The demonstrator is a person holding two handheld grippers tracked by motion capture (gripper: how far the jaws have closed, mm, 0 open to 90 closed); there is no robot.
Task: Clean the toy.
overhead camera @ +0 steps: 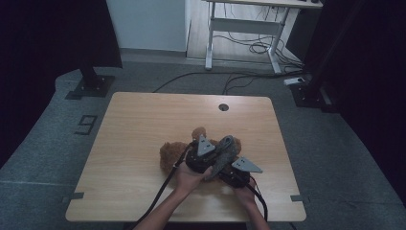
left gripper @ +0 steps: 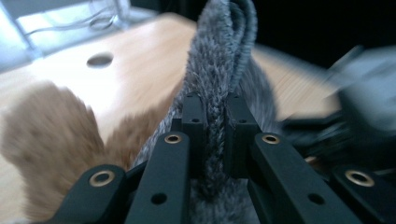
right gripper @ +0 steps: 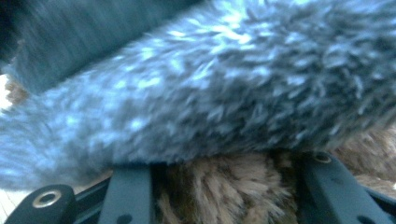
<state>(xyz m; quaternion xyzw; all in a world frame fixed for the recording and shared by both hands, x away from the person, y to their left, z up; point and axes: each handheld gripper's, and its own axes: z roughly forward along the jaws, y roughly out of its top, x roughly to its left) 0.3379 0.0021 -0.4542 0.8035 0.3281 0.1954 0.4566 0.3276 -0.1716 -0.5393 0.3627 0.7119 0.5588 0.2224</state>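
The left gripper (left gripper: 215,135) has its jaws clamped on a folded strip of grey fuzzy fabric, something like a plush scarf (left gripper: 219,56), pinching 2 layers of it between the pads. The right gripper (right gripper: 224,196) has its jaws partly apart around the brown furry teddy bear (right gripper: 219,191), with the grey strip draped just above them; whether the pads actually press the fur I cannot tell.

In the high view the bear (overhead camera: 173,154) lies near the middle of the light wooden table (overhead camera: 143,120), towards the person's side, with both grippers over it.

The step in hand looks like drawing the scarf along or around the bear while the right gripper steadies it. The next move likely calls for a steady pull with the left gripper.

The scarf's long axis runs diagonally, from the right gripper (overhead camera: 234,175) up and away across the bear.
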